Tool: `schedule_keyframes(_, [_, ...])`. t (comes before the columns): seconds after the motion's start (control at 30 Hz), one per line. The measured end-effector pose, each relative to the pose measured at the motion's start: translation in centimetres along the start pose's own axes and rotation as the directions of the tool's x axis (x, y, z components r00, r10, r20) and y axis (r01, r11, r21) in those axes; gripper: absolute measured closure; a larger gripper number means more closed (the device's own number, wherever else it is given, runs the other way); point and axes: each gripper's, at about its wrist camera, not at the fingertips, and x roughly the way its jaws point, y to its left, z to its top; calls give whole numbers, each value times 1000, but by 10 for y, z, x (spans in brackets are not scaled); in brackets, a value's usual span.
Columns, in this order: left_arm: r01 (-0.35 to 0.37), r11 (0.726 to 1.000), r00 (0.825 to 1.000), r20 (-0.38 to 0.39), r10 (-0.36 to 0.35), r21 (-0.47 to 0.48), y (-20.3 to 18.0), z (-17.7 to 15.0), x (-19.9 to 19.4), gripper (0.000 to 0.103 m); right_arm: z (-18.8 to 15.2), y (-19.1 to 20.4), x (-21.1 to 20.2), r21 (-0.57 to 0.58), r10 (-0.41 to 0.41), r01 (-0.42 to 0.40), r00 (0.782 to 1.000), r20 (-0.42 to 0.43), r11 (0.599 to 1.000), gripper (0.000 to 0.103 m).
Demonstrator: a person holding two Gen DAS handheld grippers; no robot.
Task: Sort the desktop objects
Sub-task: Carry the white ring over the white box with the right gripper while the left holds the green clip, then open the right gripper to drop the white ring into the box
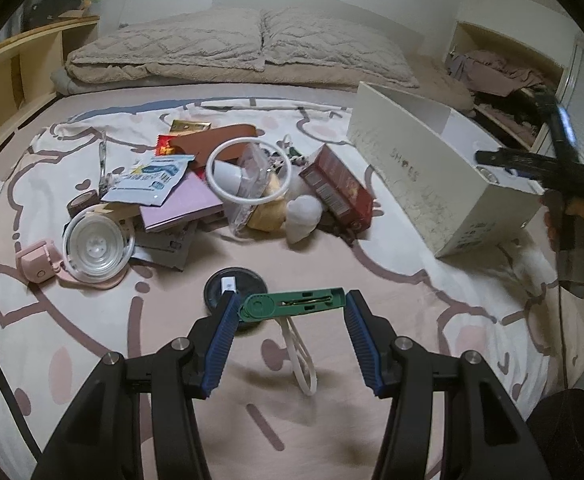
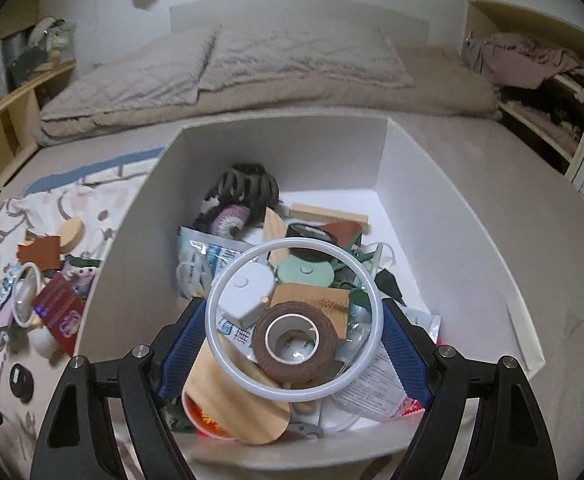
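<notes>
though right claw (image 2: 294, 320) grips white ring (image 2: 294, 316), box (image 2: 452, 216) clutter hides beneath.

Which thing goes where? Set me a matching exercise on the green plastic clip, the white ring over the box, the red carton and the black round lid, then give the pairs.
1. green plastic clip
2. white ring over the box
3. red carton
4. black round lid

a. in the pile on the bedspread
b. gripped by the right gripper
c. flat on the bedspread, apart from the pile
d. gripped by the left gripper

Pairs: 1-d, 2-b, 3-a, 4-c
</notes>
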Motion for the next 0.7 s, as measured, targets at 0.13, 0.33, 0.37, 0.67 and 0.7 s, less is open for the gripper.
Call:
schedule_keyframes(0.13, [6,1000,1000,7,-6,10,-4,1,0,49,1,-1,12,3,-18,18,998,-61,1000,19])
schedule_keyframes(0.33, [12,1000,1000,7,-12,13,-5,1,0,49,0,-8,23,42,-10,16,991,-132,999,19])
schedule_keyframes(0.37, [12,1000,1000,7,-12,12,-5,1,0,49,0,-9,24,49,-8,16,990,-141,999,19])
schedule_keyframes(0.67, [22,1000,1000,14,-22,13,-9,1,1,49,-4,-9,20,49,-20,26,992,-125,998,6])
schedule_keyframes(0.7, [24,1000,1000,15,-24,13,-10,1,1,49,-5,-9,16,52,-14,20,994,-107,998,6])
